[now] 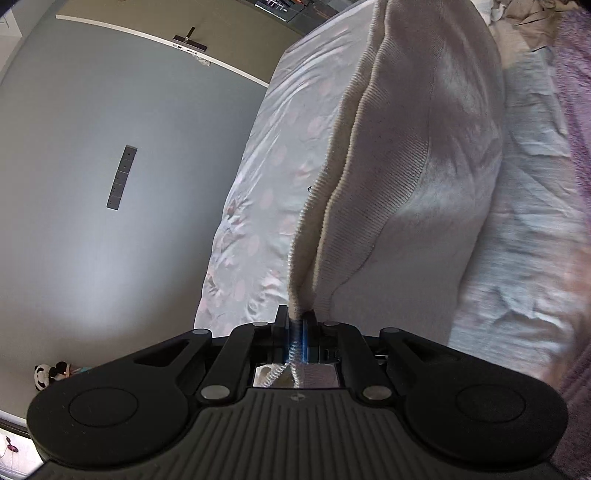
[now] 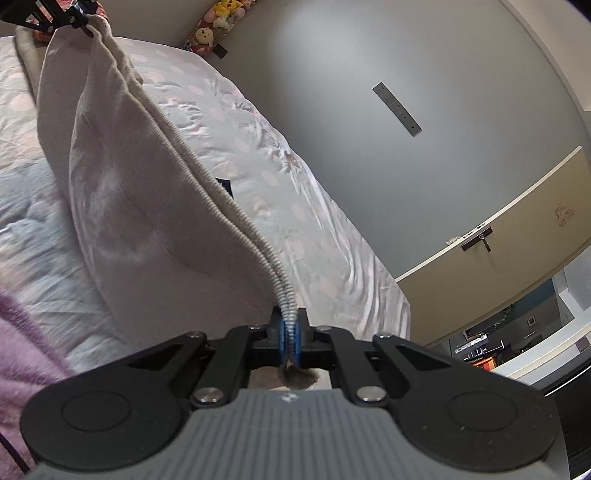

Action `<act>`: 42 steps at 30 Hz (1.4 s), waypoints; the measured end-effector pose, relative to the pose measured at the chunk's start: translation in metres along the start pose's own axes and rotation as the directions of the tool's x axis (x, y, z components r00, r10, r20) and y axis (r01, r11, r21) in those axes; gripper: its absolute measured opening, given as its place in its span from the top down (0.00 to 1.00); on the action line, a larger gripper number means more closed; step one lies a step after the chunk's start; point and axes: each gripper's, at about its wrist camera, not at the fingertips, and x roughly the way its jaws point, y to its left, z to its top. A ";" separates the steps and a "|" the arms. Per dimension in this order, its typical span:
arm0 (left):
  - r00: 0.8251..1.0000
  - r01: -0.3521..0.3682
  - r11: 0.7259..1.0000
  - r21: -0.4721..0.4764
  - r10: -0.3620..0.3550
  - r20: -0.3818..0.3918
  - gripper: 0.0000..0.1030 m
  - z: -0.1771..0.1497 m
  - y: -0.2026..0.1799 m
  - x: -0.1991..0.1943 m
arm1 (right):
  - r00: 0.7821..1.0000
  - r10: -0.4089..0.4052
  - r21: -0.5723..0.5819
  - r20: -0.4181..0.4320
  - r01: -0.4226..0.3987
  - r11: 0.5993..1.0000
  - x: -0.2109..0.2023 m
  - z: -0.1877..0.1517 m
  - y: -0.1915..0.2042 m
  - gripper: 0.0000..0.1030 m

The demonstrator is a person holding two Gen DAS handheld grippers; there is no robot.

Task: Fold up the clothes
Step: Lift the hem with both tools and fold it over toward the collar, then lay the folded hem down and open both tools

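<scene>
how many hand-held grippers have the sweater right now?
2. The left hand-held gripper clamps one end of the cream sweater's ribbed hem; the right hand-held gripper clamps the other end.

sweater (image 1: 424,155): cream, ribbed hem | bedsheet (image 1: 266,177): white, pale pink dots | blanket (image 2: 22,354): lilac | gripper pads (image 2: 282,338): blue | wall (image 1: 92,110): grey

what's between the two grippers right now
Only the cream knit garment: its ribbed hem runs taut from the right gripper to the left gripper, above the dotted bedsheet. The right wrist view shows it.
</scene>
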 end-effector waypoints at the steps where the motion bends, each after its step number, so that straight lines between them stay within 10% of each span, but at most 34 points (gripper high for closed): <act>1: 1.000 -0.001 1.000 -0.002 0.001 -0.004 0.96 0.005 0.006 0.013 | 1.000 -0.002 0.003 -0.005 0.002 1.000 0.015 0.006 -0.006 0.94; 24: 0.960 0.267 0.959 -0.092 -0.273 -0.058 0.94 0.039 0.018 0.362 | 0.957 0.198 0.148 -0.211 -0.169 0.974 0.390 0.002 -0.009 0.94; 32: 0.957 0.281 0.947 -0.155 -0.288 -0.025 0.86 0.025 0.005 0.389 | 0.942 0.246 0.205 -0.227 -0.200 0.958 0.429 -0.018 0.011 0.91; 42: 0.983 0.158 0.895 -0.416 -0.185 -0.023 0.51 0.007 0.065 0.340 | 0.966 0.164 0.442 -0.199 -0.061 0.895 0.397 -0.019 -0.035 0.37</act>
